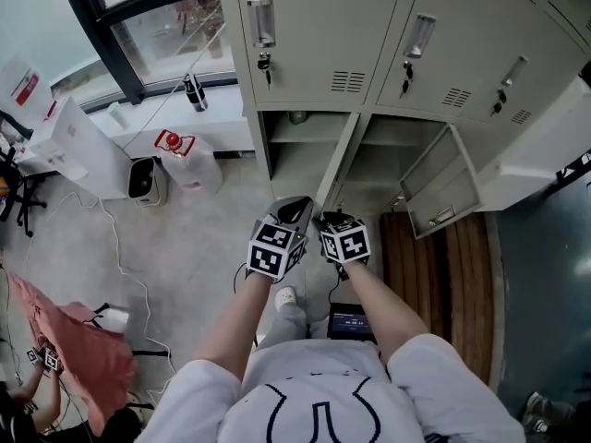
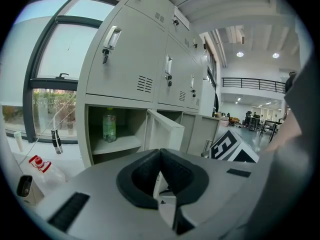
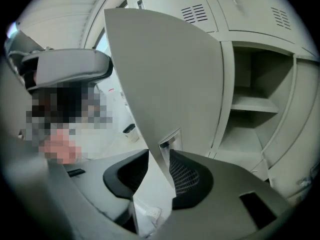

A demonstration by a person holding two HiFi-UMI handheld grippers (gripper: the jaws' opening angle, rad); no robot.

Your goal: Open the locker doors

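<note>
The grey lockers [image 1: 305, 44] have their upper doors closed. Two lower doors stand open: the left one [image 1: 336, 166], seen edge-on, and the right one [image 1: 441, 185], swung wide. My right gripper [image 1: 330, 218] is shut on the left door [image 3: 170, 69], its pads on either side of the edge just below the handle recess [image 3: 168, 140]. My left gripper [image 1: 295, 209] hovers beside it, shut and holding nothing [image 2: 160, 156]. In the left gripper view, the open compartment holds a green bottle [image 2: 109, 126]. An empty shelf [image 3: 252, 105] shows behind the door.
On the floor to the left are a water jug [image 1: 187, 162] with a red cap and a small white device [image 1: 141, 178]. Wooden planks [image 1: 462, 247] lie under the right open door. A pink cloth [image 1: 78, 353] and cables are at the lower left.
</note>
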